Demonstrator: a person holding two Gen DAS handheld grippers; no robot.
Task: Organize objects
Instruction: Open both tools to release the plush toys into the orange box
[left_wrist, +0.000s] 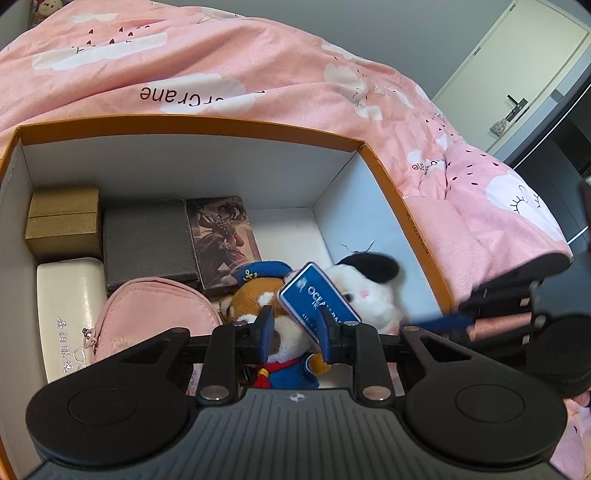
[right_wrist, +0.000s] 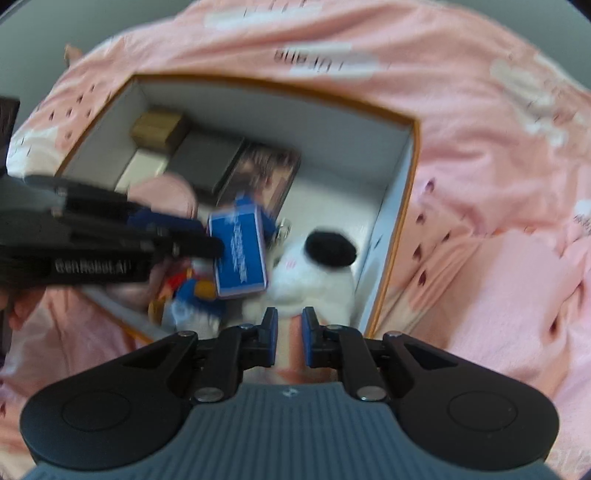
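Left gripper (left_wrist: 295, 328) fingers parted around the blue card (left_wrist: 317, 297) — grip unclear; right gripper (right_wrist: 289, 334) blurred, fingers parted.

Support: a bed under a pink cloud-print duvet (left_wrist: 229, 62) (right_wrist: 480, 155).
Directly on duvet: an open orange-rimmed box (left_wrist: 192, 122) (right_wrist: 413, 155) sat there.
Around the box: rumpled duvet folds lay behind it and to its right.

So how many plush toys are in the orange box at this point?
2. The sailor-capped brown plush lies near the front, under the left gripper; the white plush with a black ear lies beside it toward the right wall. Others could be hidden beneath.
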